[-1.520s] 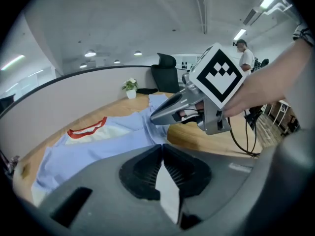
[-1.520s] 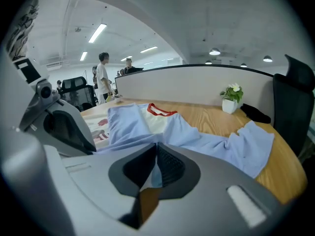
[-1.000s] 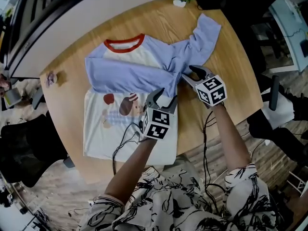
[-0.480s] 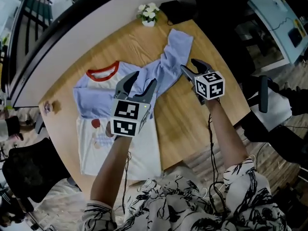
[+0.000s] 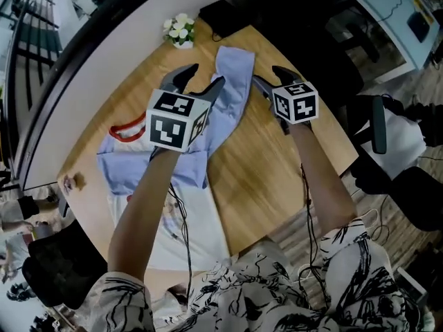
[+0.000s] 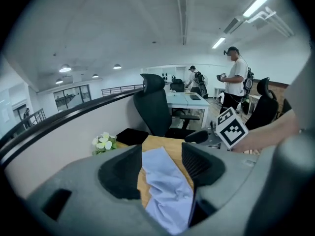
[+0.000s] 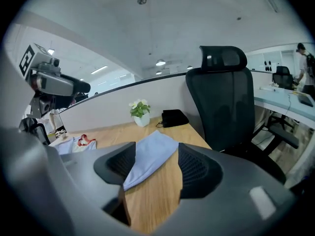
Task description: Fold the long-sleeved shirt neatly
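Now left gripper (image 5: 202, 76) and right gripper (image 5: 268, 76) are empty; their jaws have just been opening. The shirt (image 5: 118, 161), soft and limp, lies beside the flowers (image 5: 181, 28); I would pinch its sleeve (image 5: 235, 64) cuff.

Your wood table (image 5: 277, 164) has the long-sleeved shirt (image 5: 192, 170) lying flat on its left half, w/ one blue sleeve (image 5: 234, 75) reaching toward the far edge. Far side: small flower pot (image 5: 181, 32), black pouch (image 5: 221, 16) just right of it. Small unclear item (image 5: 71, 182) at left edge.

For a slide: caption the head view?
Jaws just opening and empty, left gripper and right gripper poised near the shirt's blue sleeve.
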